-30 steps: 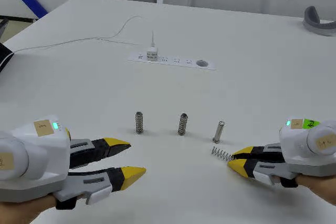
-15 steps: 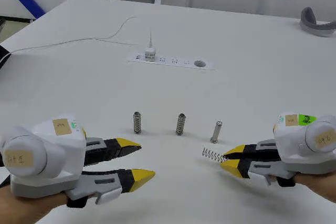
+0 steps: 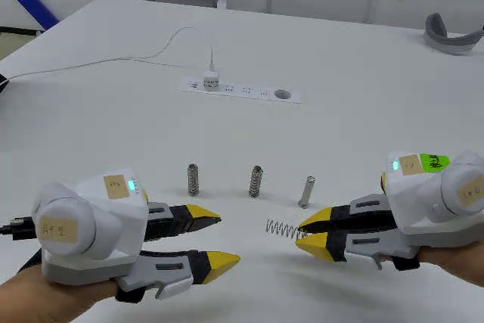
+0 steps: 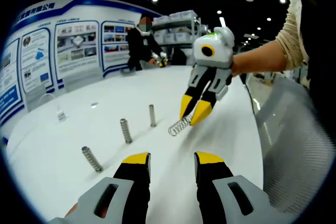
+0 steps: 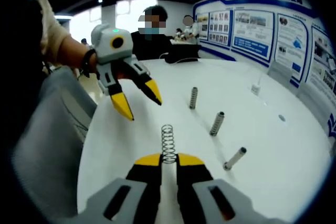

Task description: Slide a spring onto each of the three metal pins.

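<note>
Spring [image 3: 281, 228] number three is pinched by one end in my right gripper [image 3: 302, 234], whose jaws press together on its last coils. The rest sticks straight out past the yellow tips. It is a thin, open-wound coil of bright wire, and I judge it limber enough to sag or flick if I jolt it. Its long axis lies nearly level, pointing across toward my left gripper [image 3: 227, 240], whose jaws are spread with nothing between them.

The bare pin [image 3: 306, 191] stands upright on the smooth white desk [image 3: 340, 134], just beyond my right jaw tips and a little farther from me. It is a short, smooth, grey metal rod. Coil and pin therefore sit about crosswise to each other. To thread the coil, I judge I must roll my right wrist until the free end faces down, then bring that end over the pin's top. My right gripper is much the nearer of the two.

In line to the left, the middle pin [image 3: 256, 181] and the left pin [image 3: 193, 179] each already wear a darker coil.
</note>
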A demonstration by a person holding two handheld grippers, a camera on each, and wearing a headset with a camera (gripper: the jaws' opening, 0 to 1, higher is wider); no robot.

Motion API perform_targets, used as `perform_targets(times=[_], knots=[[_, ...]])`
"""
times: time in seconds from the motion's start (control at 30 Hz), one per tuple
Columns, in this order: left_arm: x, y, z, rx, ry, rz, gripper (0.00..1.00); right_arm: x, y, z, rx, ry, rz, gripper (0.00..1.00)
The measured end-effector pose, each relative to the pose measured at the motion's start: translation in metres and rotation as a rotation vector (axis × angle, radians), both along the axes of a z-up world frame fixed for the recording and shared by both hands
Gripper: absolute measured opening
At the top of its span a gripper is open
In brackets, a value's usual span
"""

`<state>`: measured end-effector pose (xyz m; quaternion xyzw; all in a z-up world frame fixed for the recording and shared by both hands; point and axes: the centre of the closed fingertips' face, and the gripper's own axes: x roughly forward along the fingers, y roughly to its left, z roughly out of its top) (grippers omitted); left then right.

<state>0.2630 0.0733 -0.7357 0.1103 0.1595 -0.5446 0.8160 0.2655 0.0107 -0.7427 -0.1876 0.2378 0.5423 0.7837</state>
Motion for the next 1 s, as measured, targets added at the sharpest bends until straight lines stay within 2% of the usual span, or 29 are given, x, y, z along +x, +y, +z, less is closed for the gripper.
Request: perform_targets(times=[0.5, 0.73, 1.0], knots=[[-0.011, -0.013, 0.002, 0.001, -0.003, -0.059, 0.32, -0.02, 0.021, 0.007, -0.026, -0.009, 0.141, 0.11], [-0.02, -0.02, 0.004, -0.001, -0.001, -0.097, 0.27, -0.027, 0.025, 0.008, -0.038, -0.011, 0.184, 0.11], [-0.027, -0.025, 0.002, 0.017, -0.008, -0.13, 0.22, -0.033, 0.027, 0.008, -0.052, -0.012, 0.22, 0.11]])
